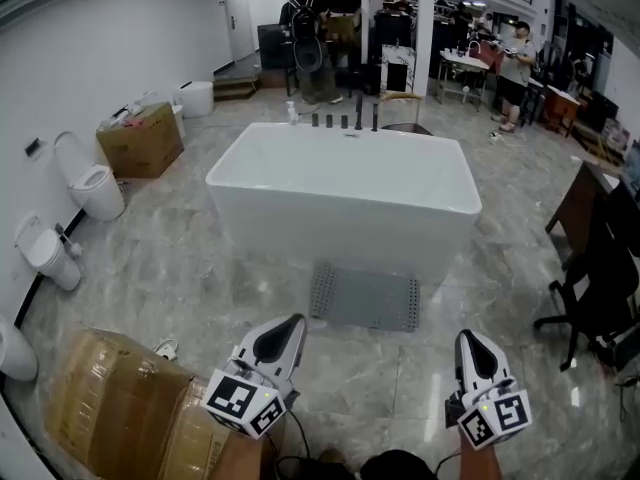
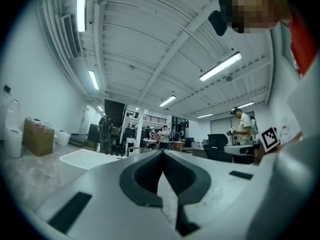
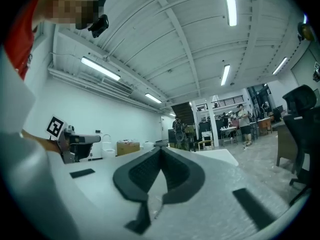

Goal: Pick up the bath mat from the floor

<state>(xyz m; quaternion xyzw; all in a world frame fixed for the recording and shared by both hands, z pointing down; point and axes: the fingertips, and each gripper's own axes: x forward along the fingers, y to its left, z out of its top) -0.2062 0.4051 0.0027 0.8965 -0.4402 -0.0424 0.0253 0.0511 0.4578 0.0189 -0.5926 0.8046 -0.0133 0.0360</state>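
Note:
A grey perforated bath mat point(image 1: 365, 297) lies flat on the marble floor, right in front of the white bathtub point(image 1: 345, 197). My left gripper point(image 1: 296, 320) is held low at the bottom left, short of the mat's near left corner, jaws shut and empty. At the bottom right my right gripper point(image 1: 468, 336) sits, also shut with nothing held, off the mat's near right corner. Both gripper views tilt upward at the ceiling; in each, the left gripper point(image 2: 162, 153) and right gripper point(image 3: 160, 149) show tips meeting. The mat is out of sight in both.
Cardboard boxes point(image 1: 120, 405) stand at the lower left, toilets point(image 1: 95, 188) line the left wall, and another box point(image 1: 142, 139) stands beyond them. A black office chair point(image 1: 598, 283) and a dark desk stand at the right. People stand far back by tables.

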